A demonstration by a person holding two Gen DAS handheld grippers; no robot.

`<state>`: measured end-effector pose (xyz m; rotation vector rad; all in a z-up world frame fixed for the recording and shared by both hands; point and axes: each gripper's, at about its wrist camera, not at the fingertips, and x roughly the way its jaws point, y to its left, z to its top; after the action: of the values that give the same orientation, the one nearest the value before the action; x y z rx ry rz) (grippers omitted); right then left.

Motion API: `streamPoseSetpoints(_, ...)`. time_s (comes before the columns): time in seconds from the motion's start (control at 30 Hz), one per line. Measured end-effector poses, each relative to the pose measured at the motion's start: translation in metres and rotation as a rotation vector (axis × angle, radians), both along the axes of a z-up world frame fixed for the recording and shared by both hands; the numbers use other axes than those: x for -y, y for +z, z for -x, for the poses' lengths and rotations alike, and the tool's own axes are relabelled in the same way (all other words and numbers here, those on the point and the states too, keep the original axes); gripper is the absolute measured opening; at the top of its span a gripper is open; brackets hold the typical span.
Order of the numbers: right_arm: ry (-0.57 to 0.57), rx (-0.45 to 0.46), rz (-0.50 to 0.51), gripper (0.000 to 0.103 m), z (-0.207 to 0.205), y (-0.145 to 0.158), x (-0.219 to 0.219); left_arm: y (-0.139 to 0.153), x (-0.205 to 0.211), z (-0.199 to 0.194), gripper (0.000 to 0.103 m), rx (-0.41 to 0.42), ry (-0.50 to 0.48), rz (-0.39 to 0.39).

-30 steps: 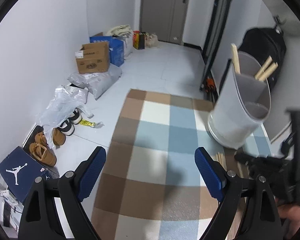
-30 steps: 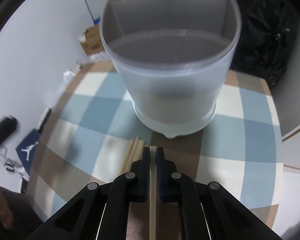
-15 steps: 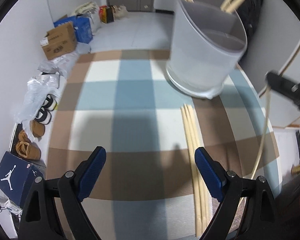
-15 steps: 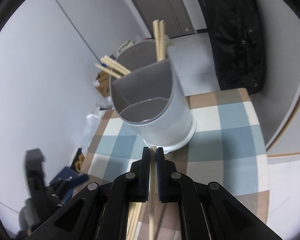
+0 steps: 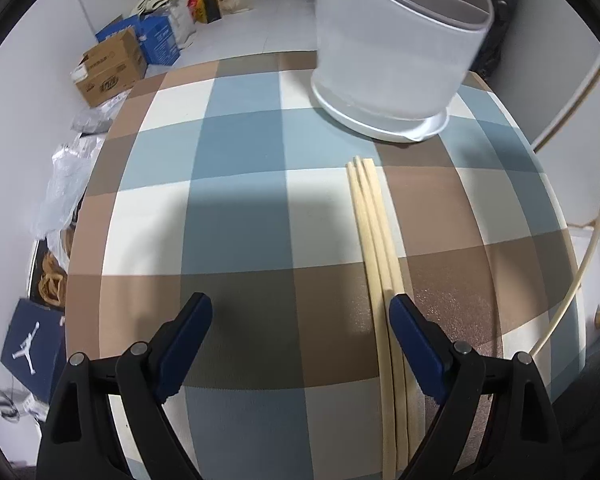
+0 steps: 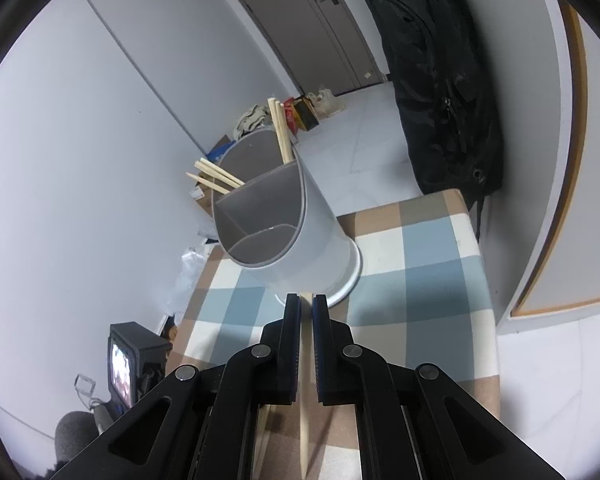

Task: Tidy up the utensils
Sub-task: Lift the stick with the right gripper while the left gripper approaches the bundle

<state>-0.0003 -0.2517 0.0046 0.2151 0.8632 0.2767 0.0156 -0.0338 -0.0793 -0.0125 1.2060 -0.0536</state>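
Your right gripper (image 6: 306, 312) pinches one light, stiff, slippery chopstick (image 6: 305, 400) near its upper end, short of the divided holder (image 6: 300, 240), while your left gripper (image 5: 300, 344) gapes beside three chopsticks (image 5: 374, 240) on the cloth.

1. A white Jumpman figure, the Jordan brand's logo, stood on the dark blue shoebox (image 5: 30, 350) on the floor.
2. Dark print marked the side of a brown cardboard box (image 5: 110, 70), too small to read.
3. No other lettering was legible.
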Motion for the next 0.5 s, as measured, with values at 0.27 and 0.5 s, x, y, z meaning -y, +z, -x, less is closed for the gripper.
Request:
streamPoseSetpoints(0.27,0.009,0.004,-0.017,0.005,0.0005,0.0018,0.0021,-0.0038,-0.0035,0.0001,0.087,-0.013,0.041,0.002)
streamPoseSetpoints(0.5,0.006,0.004,-0.027,0.005,0.0024,0.0031,0.0049,-0.006,0.0037,-0.0048,0.087,-0.006,0.022,-0.021)
